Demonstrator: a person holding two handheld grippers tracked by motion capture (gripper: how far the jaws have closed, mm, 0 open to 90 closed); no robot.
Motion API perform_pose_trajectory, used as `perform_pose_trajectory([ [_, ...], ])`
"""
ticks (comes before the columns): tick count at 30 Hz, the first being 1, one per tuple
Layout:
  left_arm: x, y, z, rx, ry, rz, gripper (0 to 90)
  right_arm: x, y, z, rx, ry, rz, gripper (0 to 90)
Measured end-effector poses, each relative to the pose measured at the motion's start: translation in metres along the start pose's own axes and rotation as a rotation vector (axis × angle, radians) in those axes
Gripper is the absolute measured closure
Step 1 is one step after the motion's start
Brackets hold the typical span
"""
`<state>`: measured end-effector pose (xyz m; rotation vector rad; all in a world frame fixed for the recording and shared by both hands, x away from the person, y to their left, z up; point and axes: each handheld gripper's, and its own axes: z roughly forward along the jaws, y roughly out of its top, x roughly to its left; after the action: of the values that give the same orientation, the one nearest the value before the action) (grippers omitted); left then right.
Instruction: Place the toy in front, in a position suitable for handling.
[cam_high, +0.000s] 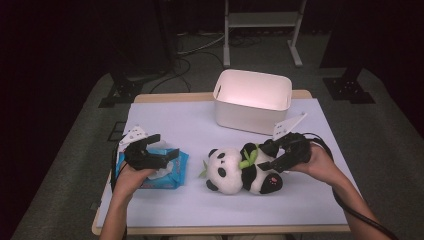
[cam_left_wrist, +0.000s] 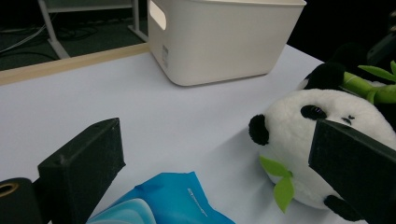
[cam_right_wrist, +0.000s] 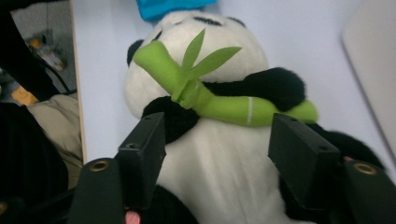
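Panda (cam_high: 235, 172) lies mid-table, at seven o'clock from the bin (cam_high: 252, 100); my right gripper (cam_high: 276, 152) straddles its belly, jaws spread, gripping nothing; left gripper (cam_high: 162, 147) also gapes; next I squeeze and lift

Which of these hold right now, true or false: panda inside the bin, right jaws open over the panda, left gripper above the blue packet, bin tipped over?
1. The plush panda lies inside the white bin. False: it lies on the table sheet in front of the bin.
2. The right gripper has open jaws over the panda's belly. True.
3. The left gripper is above the blue packet. True.
4. The bin is tipped over. False: it stands upright, opening up.
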<state>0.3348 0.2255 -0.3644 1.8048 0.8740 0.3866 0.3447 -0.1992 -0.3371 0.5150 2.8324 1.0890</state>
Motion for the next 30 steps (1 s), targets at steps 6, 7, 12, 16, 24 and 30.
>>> perform_pose_trajectory([
  [6,0.002,0.0,-0.002,-0.007,-0.001,-0.009,2.4,0.003,-0.002,0.025,0.091,-0.038,-0.02,24.0],
  [7,0.002,0.001,-0.002,-0.01,-0.005,-0.01,2.4,0.003,-0.002,0.025,0.091,-0.038,-0.02,24.0],
  [12,0.002,0.004,-0.006,-0.025,-0.002,-0.006,2.3,0.006,-0.002,0.029,0.11,-0.074,-0.037,18.7],
  [16,0.004,0.004,-0.006,-0.027,0.0,-0.009,2.4,0.013,-0.002,0.029,0.124,-0.115,-0.079,18.5],
  [24,0.003,0.006,-0.005,-0.034,-0.01,-0.007,2.4,0.018,-0.005,0.027,0.105,-0.142,-0.055,20.6],
  [30,0.001,0.008,-0.006,-0.025,-0.027,0.007,2.3,0.018,-0.004,0.025,0.073,-0.165,-0.036,25.6],
])
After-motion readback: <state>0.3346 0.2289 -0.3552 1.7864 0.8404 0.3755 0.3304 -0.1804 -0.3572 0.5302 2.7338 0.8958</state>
